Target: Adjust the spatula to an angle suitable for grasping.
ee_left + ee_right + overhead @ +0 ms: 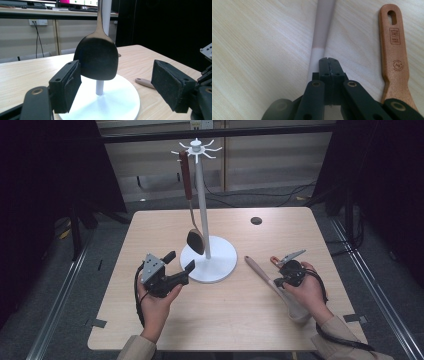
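Observation:
A white utensil stand (203, 195) rises from a round base (220, 265) at the table's middle. From a top hook hangs a spatula (189, 185) with a brown handle and a black head (96, 57). My left gripper (181, 260) is open beside the base, and the head hangs just beyond its pads (66, 85), untouched. A pale long-handled utensil (260, 272) lies flat at the right. My right gripper (329, 61) hovers over its handle (323, 27), jaws pressed together with nothing between them. A wooden handle (394, 50) lies beside it.
The light wooden table (165, 320) has a small dark hole (256, 220) at its far right. The stand's base (120, 100) spreads right under my left jaws. Black curtains hang on both sides, and cables run across the floor behind.

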`<state>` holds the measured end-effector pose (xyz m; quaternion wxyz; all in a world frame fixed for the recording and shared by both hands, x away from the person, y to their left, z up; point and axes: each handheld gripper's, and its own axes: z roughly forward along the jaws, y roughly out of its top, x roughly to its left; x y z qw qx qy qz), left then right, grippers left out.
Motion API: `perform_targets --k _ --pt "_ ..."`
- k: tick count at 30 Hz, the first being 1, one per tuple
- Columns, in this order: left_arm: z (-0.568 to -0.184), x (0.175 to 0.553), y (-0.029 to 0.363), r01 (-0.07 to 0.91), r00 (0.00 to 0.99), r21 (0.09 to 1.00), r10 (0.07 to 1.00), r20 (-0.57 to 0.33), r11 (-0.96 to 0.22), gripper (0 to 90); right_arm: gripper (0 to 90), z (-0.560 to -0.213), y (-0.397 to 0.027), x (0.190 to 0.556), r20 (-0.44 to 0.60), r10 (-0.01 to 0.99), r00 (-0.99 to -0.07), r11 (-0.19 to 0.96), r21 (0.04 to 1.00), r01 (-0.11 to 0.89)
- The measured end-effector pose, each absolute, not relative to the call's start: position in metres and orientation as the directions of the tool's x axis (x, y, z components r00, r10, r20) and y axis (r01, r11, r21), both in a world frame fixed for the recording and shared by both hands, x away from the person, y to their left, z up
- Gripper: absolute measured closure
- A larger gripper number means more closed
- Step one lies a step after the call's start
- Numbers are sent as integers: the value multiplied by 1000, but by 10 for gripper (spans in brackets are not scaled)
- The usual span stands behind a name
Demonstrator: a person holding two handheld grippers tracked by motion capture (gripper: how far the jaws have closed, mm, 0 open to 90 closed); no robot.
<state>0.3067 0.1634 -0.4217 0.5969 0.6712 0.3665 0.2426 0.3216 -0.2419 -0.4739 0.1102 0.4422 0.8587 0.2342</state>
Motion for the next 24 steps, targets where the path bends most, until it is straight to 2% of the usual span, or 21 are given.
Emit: perform_targets --k 5,7,12,15,20,24 --pt "-422 306 163 207 603 978 789 -115 -16 237 900 -471 -231 319 23 762 -648 558 484 674" --pt "-422 306 165 205 615 978 781 -104 -31 236 896 -469 -228 318 17 770 -637 549 491 676" --pt "-422 306 166 210 605 977 789 -108 -26 236 812 -469 -229 320 15 789 -614 524 504 687" --pt "-422 305 167 206 603 978 791 -103 -30 236 725 -465 -231 321 30 800 -599 493 534 686" --pt "-422 303 169 208 598 978 794 -109 -23 236 708 -461 -223 323 33 783 -621 503 554 664" --pt "-422 302 171 209 599 978 793 -110 -22 234 724 -462 -209 325 31 761 -648 541 523 659"
